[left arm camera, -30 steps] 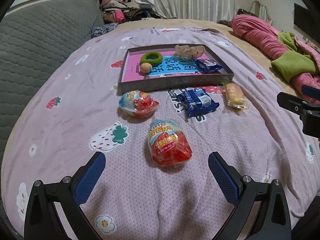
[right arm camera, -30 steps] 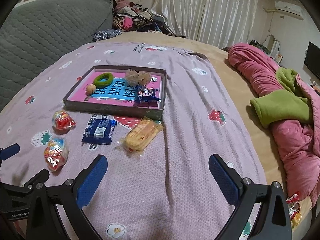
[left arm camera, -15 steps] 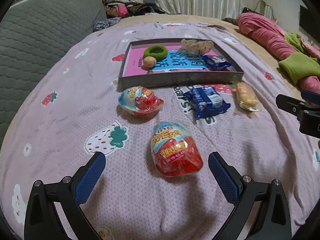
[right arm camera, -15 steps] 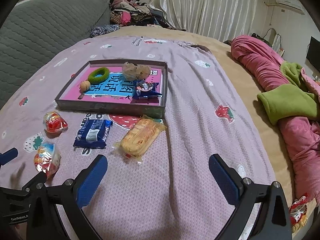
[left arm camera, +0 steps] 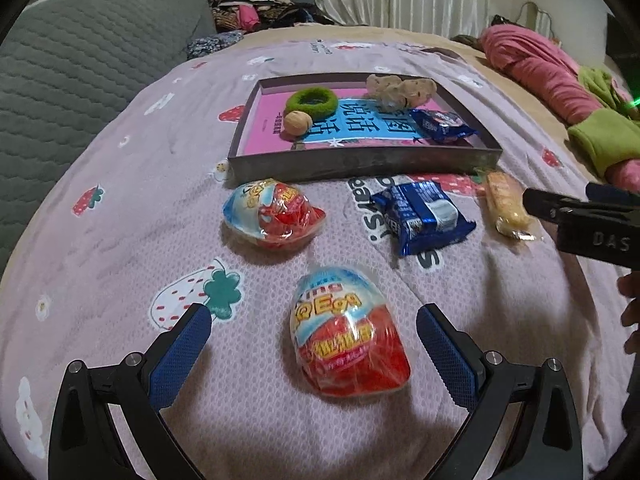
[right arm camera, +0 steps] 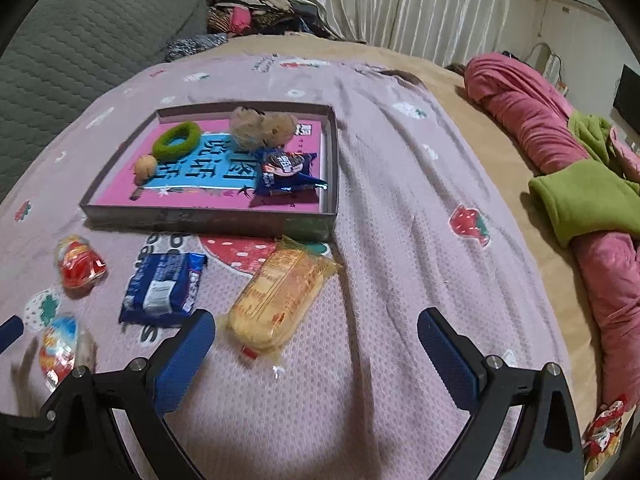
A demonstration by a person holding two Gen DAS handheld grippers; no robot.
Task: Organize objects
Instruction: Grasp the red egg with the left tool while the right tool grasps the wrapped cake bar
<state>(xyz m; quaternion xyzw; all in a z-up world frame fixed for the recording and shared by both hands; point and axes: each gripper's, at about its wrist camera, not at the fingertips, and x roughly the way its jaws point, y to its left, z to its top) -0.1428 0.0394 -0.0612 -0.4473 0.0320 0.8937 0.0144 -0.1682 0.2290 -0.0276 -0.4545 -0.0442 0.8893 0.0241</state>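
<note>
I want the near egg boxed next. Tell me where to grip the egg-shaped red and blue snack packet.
Grip the egg-shaped red and blue snack packet across its rounded middle, from above and the near side: it lies flat between the open left gripper fingers, long axis pointing away.

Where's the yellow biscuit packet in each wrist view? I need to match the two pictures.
Left wrist: yellow biscuit packet at far right, beyond the blue cookie packet, beside the right tool's tip.
Right wrist: low centre, just ahead of the open right tool.
Shared landmark: the tray, just behind the packet in both.
</note>
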